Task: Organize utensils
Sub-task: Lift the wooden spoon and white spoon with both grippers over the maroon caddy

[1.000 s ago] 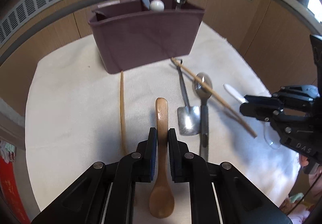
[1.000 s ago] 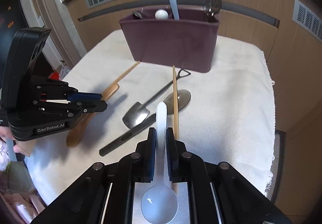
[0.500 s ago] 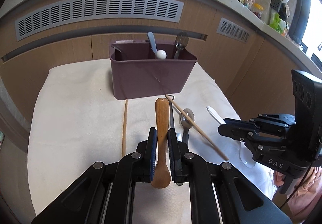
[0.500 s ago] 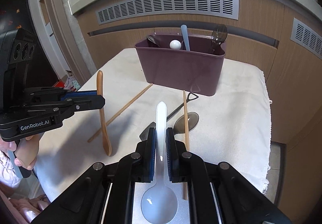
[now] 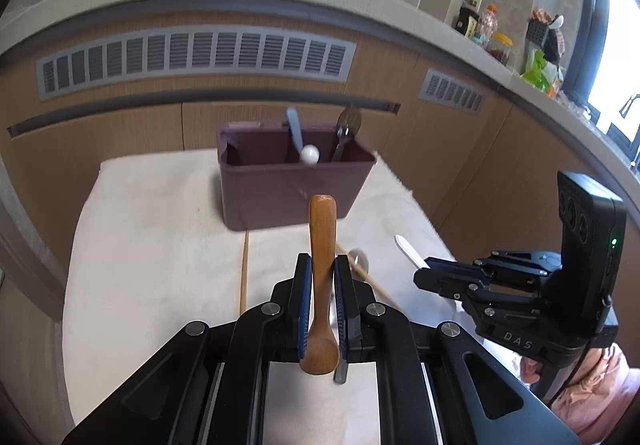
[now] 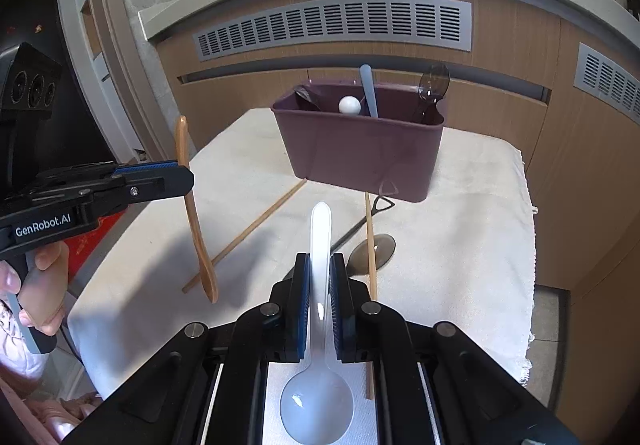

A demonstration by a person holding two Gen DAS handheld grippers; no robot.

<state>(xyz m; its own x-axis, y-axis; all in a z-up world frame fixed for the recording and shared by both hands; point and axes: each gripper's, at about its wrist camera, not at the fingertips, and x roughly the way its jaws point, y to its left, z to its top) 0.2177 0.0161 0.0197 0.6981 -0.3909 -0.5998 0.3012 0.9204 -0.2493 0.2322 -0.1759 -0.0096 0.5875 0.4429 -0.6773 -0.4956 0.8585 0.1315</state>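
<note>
My left gripper (image 5: 321, 265) is shut on a wooden spoon (image 5: 322, 245), held above the table with its handle toward the maroon utensil caddy (image 5: 294, 189). It also shows in the right wrist view (image 6: 176, 173), with the wooden spoon (image 6: 196, 221) hanging bowl down. My right gripper (image 6: 320, 265) is shut on a white plastic spoon (image 6: 320, 245), handle forward, bowl near the camera. It shows at the right of the left wrist view (image 5: 424, 275). The caddy (image 6: 360, 153) holds a blue handle, a white ball-ended utensil and a dark spoon.
On the white cloth (image 6: 460, 245) lie two wooden chopsticks (image 6: 248, 233) (image 6: 370, 237), a small metal shovel spoon (image 6: 372, 209) and a metal spoon (image 6: 374, 251). A wooden cabinet with vents stands behind the table. The table's edges drop off at left and right.
Both grippers have lifted their spoons off the cloth and risen. The views now look more level toward the caddy. The wooden spoon has swung to hang upright.
</note>
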